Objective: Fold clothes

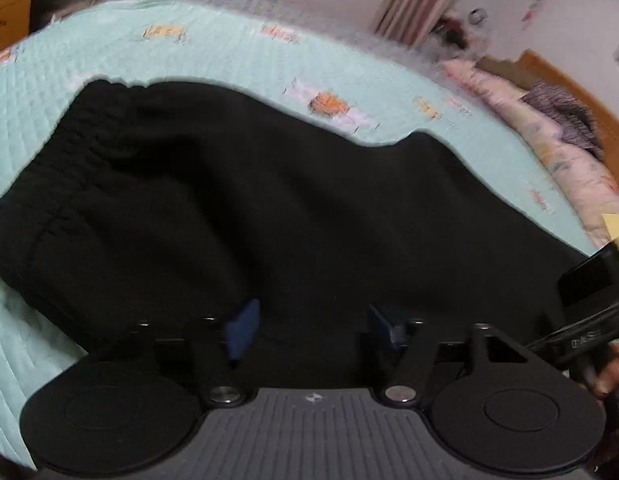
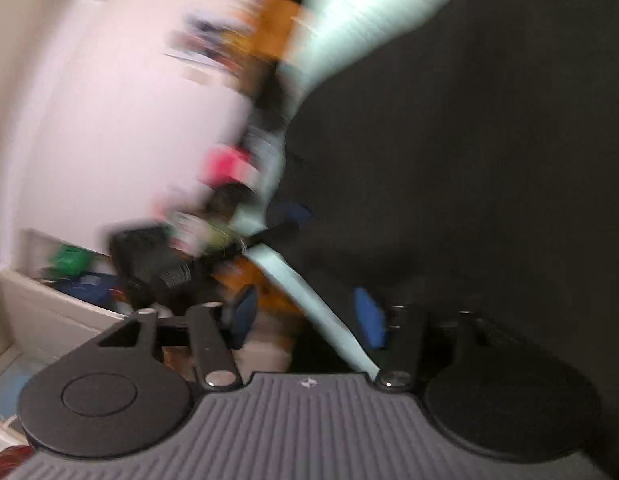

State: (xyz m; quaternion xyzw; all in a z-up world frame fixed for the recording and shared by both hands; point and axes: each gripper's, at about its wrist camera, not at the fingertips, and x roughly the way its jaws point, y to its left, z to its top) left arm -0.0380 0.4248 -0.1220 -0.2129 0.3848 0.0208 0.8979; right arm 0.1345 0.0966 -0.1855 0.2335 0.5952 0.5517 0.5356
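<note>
Black sweatpants (image 1: 249,200) lie flat across the mint quilted bedspread (image 1: 229,52) and fill the middle of the left-wrist view. The elastic waistband (image 1: 97,128) is bunched at centre-left, and the legs run off toward the lower right.

Left gripper (image 1: 309,328) is at bottom centre, jaws approx half open, blue pads apart over the near edge of the fabric. It's got nothing pinched yet, and the cloth just lies under and between the pads.

Right gripper (image 2: 307,316): the view is v. blurred, but the pads read as apart. A mint strip of bed edge shows in the gap, and the black fabric (image 2: 469,160) starts at the right-hand pad. I see no grip on it.

Handling, my guess: thick, soft fleece-type knit, floppy and fairly light, w/ no stiffness, so it'll sag and drag on the quilt. It isn't fragile or slippery. I'd take hold at the waistband w/ one gripper and a leg hem w/ the other, pinching both layers deep so the top layer doesn't peel off.

Containers: a white open-top box (image 2: 49,312) at lower left of the right-wrist view holds green and blue items, too smeared to identify.
</note>
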